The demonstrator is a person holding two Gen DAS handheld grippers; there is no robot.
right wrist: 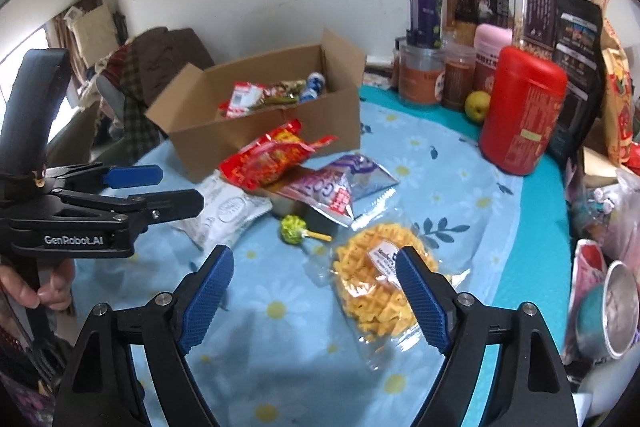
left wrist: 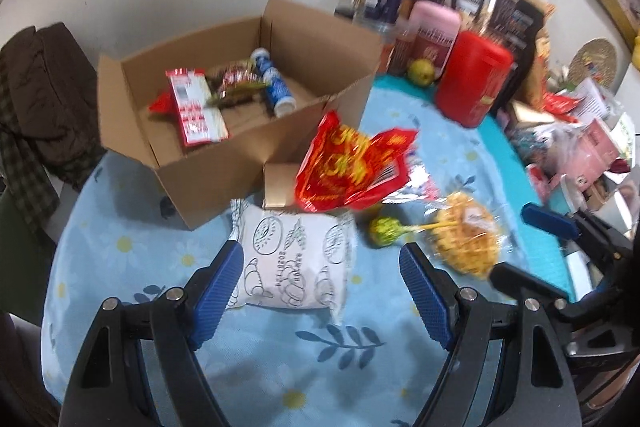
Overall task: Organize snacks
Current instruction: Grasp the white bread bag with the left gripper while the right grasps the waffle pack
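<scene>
Open cardboard box [left wrist: 224, 143] far left, holding red-white packets and a blue-white tube. Near it: red crinkled bag [left wrist: 348, 167] atop purple packet [right wrist: 344, 183], white pastry-print pouch [left wrist: 292, 263] flat, green lollipop [left wrist: 386, 229], yellow waffle-snack bag [right wrist: 376, 291] right.

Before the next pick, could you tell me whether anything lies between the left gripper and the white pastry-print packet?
Nothing visible does. The left gripper is open, and the white packet lies flat on the floral cloth straight ahead. The red bag and cardboard box lie beyond it.
</scene>
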